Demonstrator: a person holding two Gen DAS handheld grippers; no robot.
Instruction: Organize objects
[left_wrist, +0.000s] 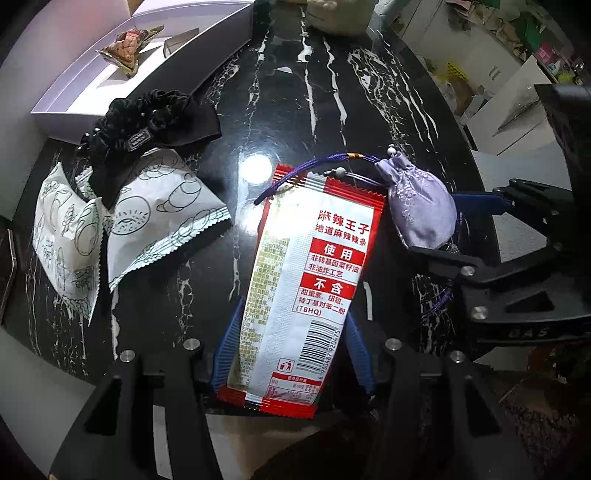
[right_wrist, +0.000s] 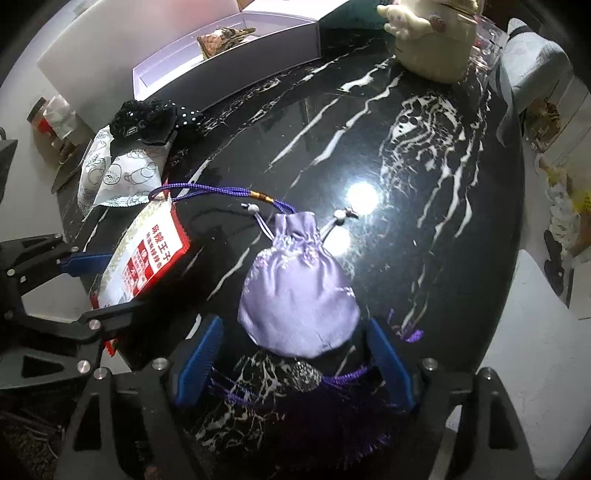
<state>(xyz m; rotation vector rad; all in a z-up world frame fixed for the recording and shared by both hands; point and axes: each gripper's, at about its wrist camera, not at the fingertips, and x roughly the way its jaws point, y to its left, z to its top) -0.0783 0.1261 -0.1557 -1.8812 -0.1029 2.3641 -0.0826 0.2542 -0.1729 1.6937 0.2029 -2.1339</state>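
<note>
- The left gripper (left_wrist: 291, 354) is straddling the near end of the red-and-white snack packet (left_wrist: 306, 280), its blue pads flanking the packet's edges; whether they are pressing it cannot be told.
- The packet is lying flat on the black marble surface (left_wrist: 295, 92), pointing toward 12 o'clock.
- The right gripper (right_wrist: 295, 362) is sitting spread around the lilac drawstring pouch (right_wrist: 299, 291), pads apart from the fabric.
- The pouch's purple cord (right_wrist: 207, 190) is trailing toward 10 o'clock onto the packet's far end.
- At 10 o'clock in the left wrist view, a black scrunchie (left_wrist: 140, 122) is resting on two white printed sachets (left_wrist: 155, 206).
- A white box (left_wrist: 74, 88) is sitting beyond them, holding a gold-wrapped snack (left_wrist: 129, 46).
</note>
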